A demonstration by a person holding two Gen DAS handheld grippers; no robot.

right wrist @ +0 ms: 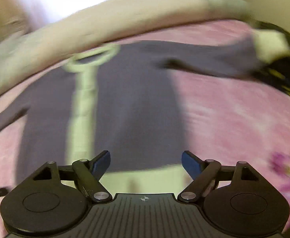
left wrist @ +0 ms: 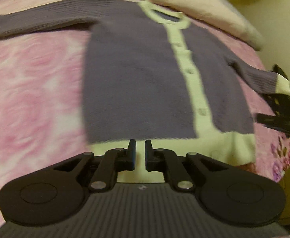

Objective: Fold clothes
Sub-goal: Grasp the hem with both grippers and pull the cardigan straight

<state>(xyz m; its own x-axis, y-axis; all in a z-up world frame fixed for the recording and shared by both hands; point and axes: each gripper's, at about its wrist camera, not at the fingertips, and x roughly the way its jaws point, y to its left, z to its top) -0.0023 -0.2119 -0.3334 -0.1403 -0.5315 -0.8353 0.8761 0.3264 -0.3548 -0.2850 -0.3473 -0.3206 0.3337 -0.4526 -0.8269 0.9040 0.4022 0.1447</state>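
Note:
A purple knit cardigan [left wrist: 135, 79] [right wrist: 135, 109] with a cream button band [left wrist: 192, 79] lies flat, front up, on a pink bedspread [left wrist: 32, 91]. Both sleeves are spread outward, and one cream cuff [left wrist: 281, 85] [right wrist: 270, 43] rests on a dark object. My left gripper [left wrist: 140, 144] hovers at the cream hem [left wrist: 214, 146], left of the button band; its jaws are nearly together and I see nothing between them. My right gripper [right wrist: 146, 156] stands open over the hem [right wrist: 145, 178], right of the button band [right wrist: 83, 109], with nothing between its fingers. Both views are blurred.
A beige pillow or quilt [left wrist: 194, 6] [right wrist: 105, 23] runs along the far side of the bed, just past the collar. A black object with yellow marks [right wrist: 283, 75] [left wrist: 283, 103] lies at the bed's right edge under the cuff. Bare pink bedspread [right wrist: 234, 119] flanks the cardigan.

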